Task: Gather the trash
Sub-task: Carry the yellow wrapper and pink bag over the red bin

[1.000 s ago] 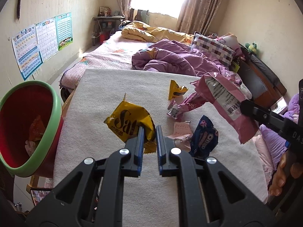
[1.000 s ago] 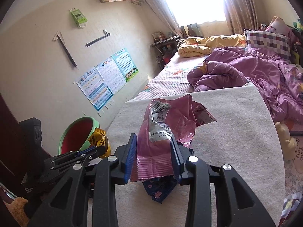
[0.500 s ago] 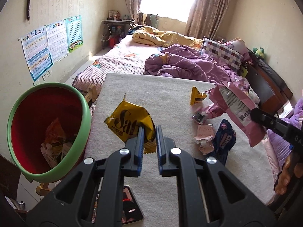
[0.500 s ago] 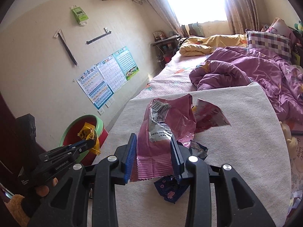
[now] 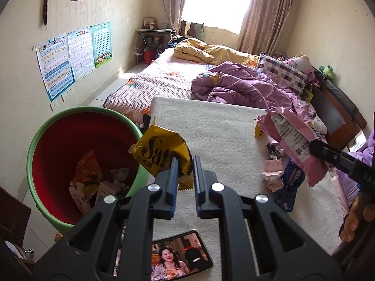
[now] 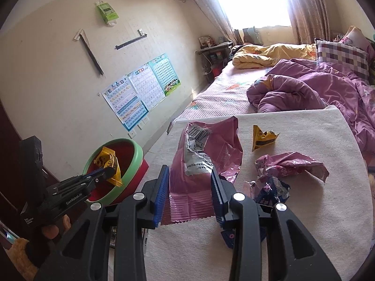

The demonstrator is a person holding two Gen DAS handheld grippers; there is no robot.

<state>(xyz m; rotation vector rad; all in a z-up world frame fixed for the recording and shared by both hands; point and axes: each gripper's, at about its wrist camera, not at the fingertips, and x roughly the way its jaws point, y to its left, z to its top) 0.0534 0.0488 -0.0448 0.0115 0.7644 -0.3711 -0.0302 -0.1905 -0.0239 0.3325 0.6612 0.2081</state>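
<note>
Left claw [image 5: 184, 171] clamped on yellow wrapper [image 5: 161, 154], near the green-rimmed bin [image 5: 42, 131]. Get fully over the opening before releasing. Right claw [image 6: 189, 187] pinches pink bag [image 6: 206, 154] above the table [image 6: 304, 222]. Wrapper crinkled, dark lettering; bag torn open, limp.

The left gripper [image 5: 184, 161] has carried the yellow wrapper [image 5: 161, 154] off the mat's [image 5: 211, 126] left edge to over the bin [image 5: 77, 149]. The right gripper [image 6: 189, 182] has brought the pink bag [image 6: 201, 154] leftward.
</note>
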